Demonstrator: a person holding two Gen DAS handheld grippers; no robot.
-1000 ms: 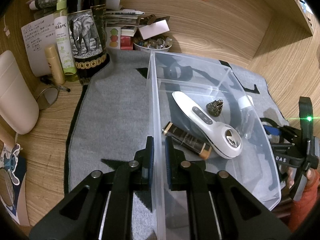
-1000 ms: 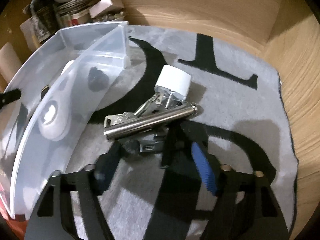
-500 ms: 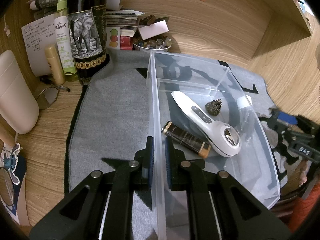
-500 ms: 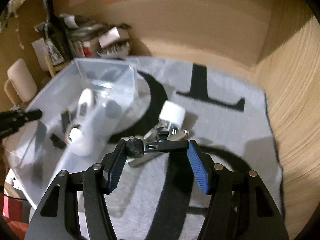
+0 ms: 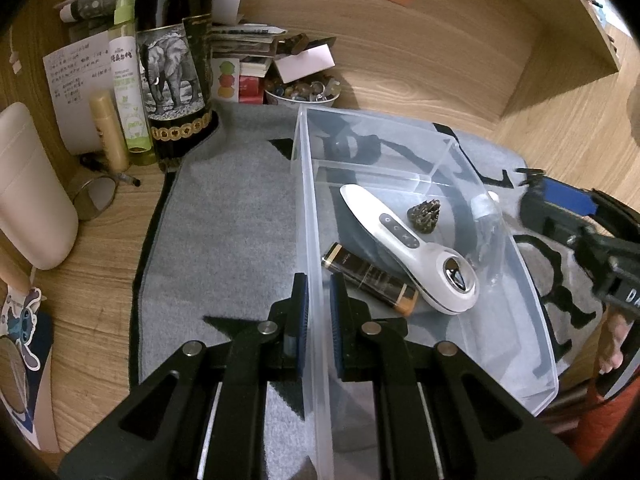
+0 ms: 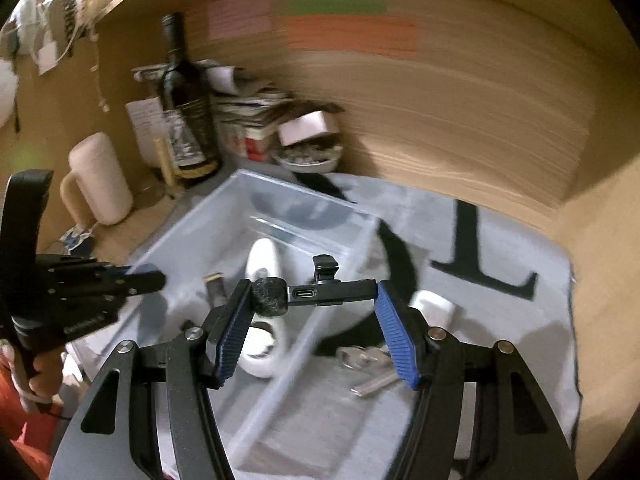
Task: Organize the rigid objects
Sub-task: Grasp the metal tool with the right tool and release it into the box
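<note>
I've lifted the small microphone point(image 6: 312, 294) off the mat; my right hand-held gripper point(image 6: 314, 326) clamps it mid-frame above the clear bin point(image 6: 192, 228). Left hand-held gripper point(image 5: 318, 316) pinches the bin's wall, steadying. Drop-in comes next.

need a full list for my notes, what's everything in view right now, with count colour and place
storage bin: 1, clear plastic, on the grey mat
handheld device: 1, white, lying in the bin
tube: 1, black and gold, in the bin beside the device
spiky ornament: 1, dark bronze, in the bin
wireless mic: 1, black with foam head, held above the bin
charger plug: 1, white, on the mat right of the bin
metal tool: 1, silver, on the mat, blurred
mat: 1, grey with black marks, on the wooden desk
wine bottle: 1, dark, elephant label, back left
spray bottle: 1, green, left of the wine bottle
bowl: 1, white, small bits inside, behind the bin
left gripper: 1, black, clamped on the bin's wall
right gripper: 1, black with blue pads, gripping the mic
</note>
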